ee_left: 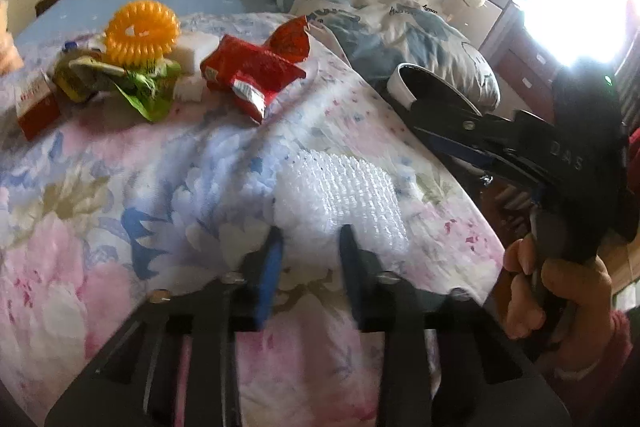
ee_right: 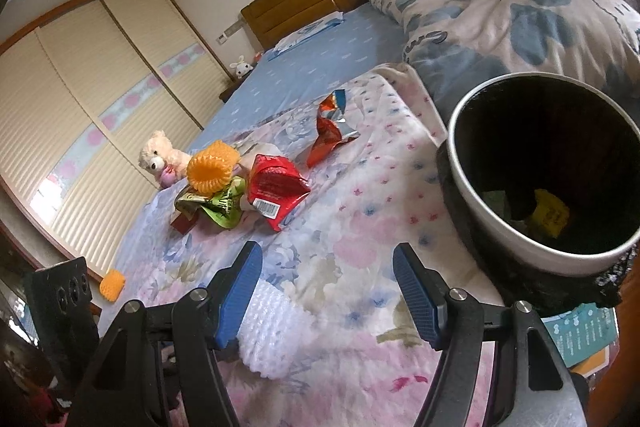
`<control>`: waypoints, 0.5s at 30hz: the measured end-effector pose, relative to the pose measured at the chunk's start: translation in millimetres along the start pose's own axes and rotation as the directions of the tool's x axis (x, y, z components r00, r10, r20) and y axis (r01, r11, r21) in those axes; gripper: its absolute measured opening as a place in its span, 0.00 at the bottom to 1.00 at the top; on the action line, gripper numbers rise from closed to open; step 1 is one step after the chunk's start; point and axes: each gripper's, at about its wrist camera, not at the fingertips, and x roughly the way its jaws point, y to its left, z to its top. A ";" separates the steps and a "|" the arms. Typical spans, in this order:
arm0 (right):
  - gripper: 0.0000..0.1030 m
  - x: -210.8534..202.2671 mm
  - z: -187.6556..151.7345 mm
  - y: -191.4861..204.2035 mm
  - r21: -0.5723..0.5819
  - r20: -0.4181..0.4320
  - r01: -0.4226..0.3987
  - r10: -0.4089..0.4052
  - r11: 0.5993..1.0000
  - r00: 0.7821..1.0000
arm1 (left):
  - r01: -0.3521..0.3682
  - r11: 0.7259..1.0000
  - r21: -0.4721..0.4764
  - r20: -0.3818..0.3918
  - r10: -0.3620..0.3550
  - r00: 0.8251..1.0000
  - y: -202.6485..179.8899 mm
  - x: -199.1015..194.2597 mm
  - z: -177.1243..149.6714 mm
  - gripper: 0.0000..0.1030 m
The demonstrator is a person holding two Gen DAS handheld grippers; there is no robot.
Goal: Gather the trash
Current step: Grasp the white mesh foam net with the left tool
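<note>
A white foam net (ee_left: 340, 187) lies on the flowered blanket (ee_left: 100, 207) right in front of me. My left gripper (ee_left: 310, 239) is blurred and shut on the net's near edge. The right gripper (ee_right: 328, 291) stands open over the blanket, with the same net (ee_right: 272, 323) beside its left finger, untouched. Further back lie a red snack wrapper (ee_left: 252, 75) (ee_right: 276, 195), a torn orange-red wrapper (ee_left: 290, 39) (ee_right: 328, 131), a green wrapper (ee_left: 148, 87) (ee_right: 220, 207) and an orange foam ring (ee_left: 140, 31) (ee_right: 212, 167). A white-rimmed black bin (ee_right: 480, 211) stands to the right and holds some scraps.
A small red box (ee_left: 36, 103) and white blocks (ee_left: 196, 55) lie by the wrappers. A folded quilt (ee_right: 520, 15) lies behind the bin. A teddy bear (ee_right: 160, 155) sits at the bed's far side. An orange net (ee_right: 112, 285) lies on the floor. A hand (ee_left: 560, 287) holds the right gripper's handle.
</note>
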 end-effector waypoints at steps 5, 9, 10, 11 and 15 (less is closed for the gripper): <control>0.68 22.8 3.2 11.8 -0.019 -0.031 -0.025 0.025 1.000 0.999 | -0.039 0.998 -0.057 0.046 0.042 0.998 26.0 -17.4 4.6 0.12; 0.68 42.4 8.3 25.3 -0.048 -0.054 -0.049 0.047 0.998 0.997 | -0.098 0.989 -0.109 0.082 0.108 0.991 55.1 -33.7 9.7 0.10; 0.68 49.5 11.1 30.0 -0.062 -0.061 -0.055 0.051 0.997 0.997 | -0.115 0.986 -0.121 0.088 0.126 0.988 62.4 -36.3 10.4 0.10; 0.68 54.7 12.5 33.2 -0.071 -0.065 -0.057 0.053 0.996 0.996 | -0.133 0.982 -0.137 0.092 0.146 0.985 71.6 -39.2 11.6 0.10; 0.68 80.8 23.7 41.4 -0.091 -0.085 -0.062 0.054 0.994 0.995 | -0.158 0.970 -0.187 0.091 0.177 0.980 95.5 -40.4 12.6 0.10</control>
